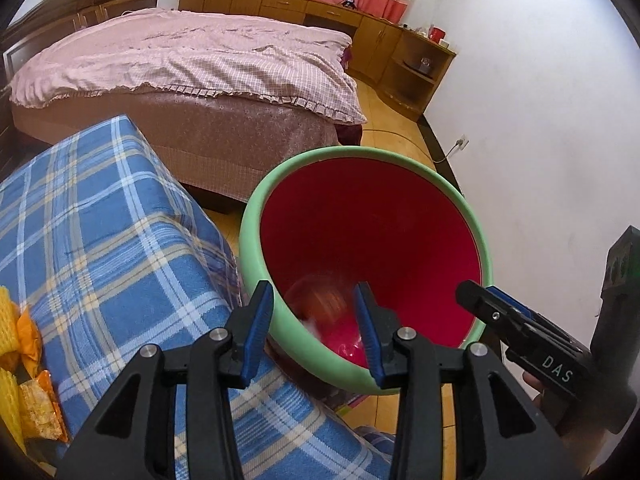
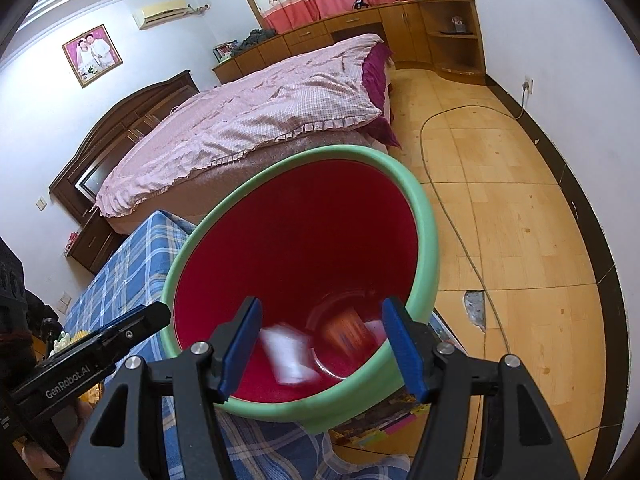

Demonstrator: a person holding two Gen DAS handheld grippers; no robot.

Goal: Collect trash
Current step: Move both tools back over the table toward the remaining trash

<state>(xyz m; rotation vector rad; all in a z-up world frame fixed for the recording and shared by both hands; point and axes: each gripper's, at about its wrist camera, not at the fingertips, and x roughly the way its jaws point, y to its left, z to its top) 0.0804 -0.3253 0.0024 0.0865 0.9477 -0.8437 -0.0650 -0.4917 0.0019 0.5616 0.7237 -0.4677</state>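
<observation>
**Op:** Bin rim first: I see the green-rimmed trash bin [image 1: 280,184] with its red inside right under my left gripper [image 1: 314,330]. Both blue fingers stand apart with nothing between them, just above the near rim.

**Spotter:** And your other side?

**Op:** My right gripper [image 2: 322,344] is spread wide too, holding nothing, its fingers straddling the bin's near rim. Between them I see a white wrapper [image 2: 288,356], blurred, inside the bin. Deeper down lies an orange-red packet [image 2: 348,334] on the bottom.

**Spotter:** Anything left outside the bin?

**Op:** On the blue plaid cloth [image 1: 104,232], at the far left edge of my left view, I see yellow foam netting [image 1: 9,320] and an orange snack wrapper [image 1: 40,408] just beside it. The cloth's edge drops right next to the bin's left side.

**Spotter:** Room to move?

**Op:** To the right, open wooden floor [image 2: 520,220] runs to the wall, crossed by a thin cable [image 2: 448,204]. Behind the bin stands the bed with a pink quilt [image 2: 256,120], close to the far rim.
</observation>
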